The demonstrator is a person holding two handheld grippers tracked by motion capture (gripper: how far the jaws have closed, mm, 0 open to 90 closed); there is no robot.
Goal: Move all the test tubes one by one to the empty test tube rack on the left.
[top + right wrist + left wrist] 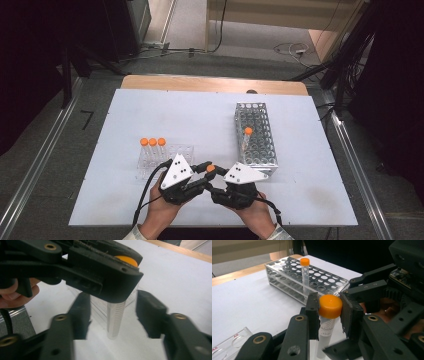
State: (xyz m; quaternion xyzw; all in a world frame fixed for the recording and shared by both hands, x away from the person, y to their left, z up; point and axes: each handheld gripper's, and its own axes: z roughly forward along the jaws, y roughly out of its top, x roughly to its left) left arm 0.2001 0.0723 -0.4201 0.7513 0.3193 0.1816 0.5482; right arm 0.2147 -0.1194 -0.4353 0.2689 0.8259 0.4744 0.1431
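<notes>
- The white table [150, 200] spans the high view, its wooden far edge at twelve o'clock.
- A metal test-tube rack [260, 142] stands at about two o'clock from the table's middle, holding one orange-capped tube [248, 132] upright in a hole near its centre; the left gripper view shows the same rack [287, 272] and tube [305, 267].
- A clear plastic rack [180, 152] sits at about eight o'clock from the middle, with three orange-capped tubes [152, 145] in a row along its left end.
- The left gripper [207, 172] meets the right gripper [218, 172] at six o'clock, near the table's front edge, each in one of the person's hands.
- The left gripper [329, 308] is clamped on the orange cap of a clear graduated tube [329, 306], which hangs upright just above the table.
- The right gripper [112, 312] has its jaws apart, one on each side of the tube's body [115, 317], neither pad touching it.
</notes>
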